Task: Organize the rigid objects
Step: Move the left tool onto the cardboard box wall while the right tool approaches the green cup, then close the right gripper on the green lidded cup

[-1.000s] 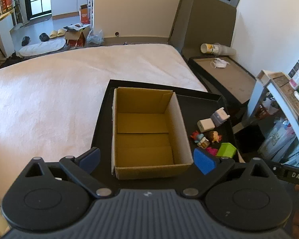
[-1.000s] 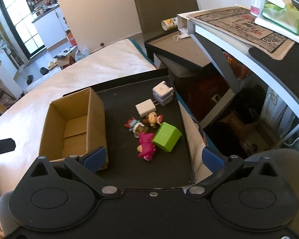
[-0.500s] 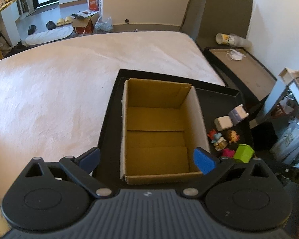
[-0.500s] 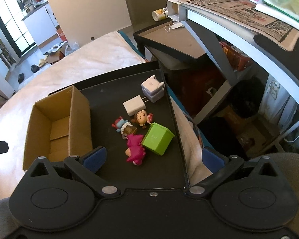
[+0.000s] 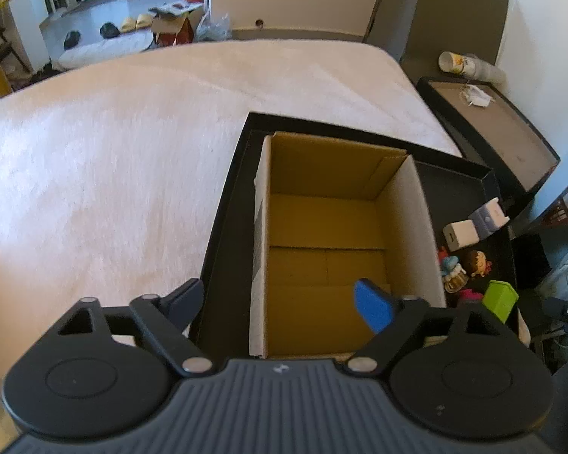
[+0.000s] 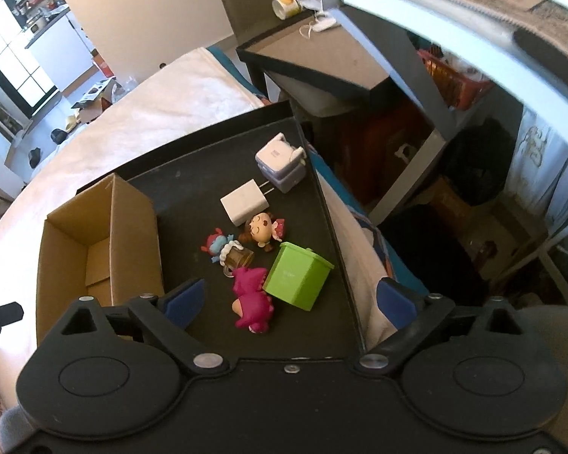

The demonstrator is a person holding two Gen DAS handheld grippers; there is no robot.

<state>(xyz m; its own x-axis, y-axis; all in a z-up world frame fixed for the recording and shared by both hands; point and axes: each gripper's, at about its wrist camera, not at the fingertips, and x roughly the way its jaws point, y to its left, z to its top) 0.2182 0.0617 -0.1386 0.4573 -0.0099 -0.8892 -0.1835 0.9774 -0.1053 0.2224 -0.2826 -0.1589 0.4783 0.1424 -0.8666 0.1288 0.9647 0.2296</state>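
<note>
We approach: both claws, left claw (image 5: pixel 280 302) and right claw (image 6: pixel 289 297), are closing empty; next, grasp 1 toy beside the cardboard box (image 6: pixel 132 234).

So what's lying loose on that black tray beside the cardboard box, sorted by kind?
Toy figures: 3 (pink dinosaur, blue-haired figure, brown-haired doll)
Chargers: 2 (white charger, lavender adapter)
Green box: 1
Total: 6
</note>
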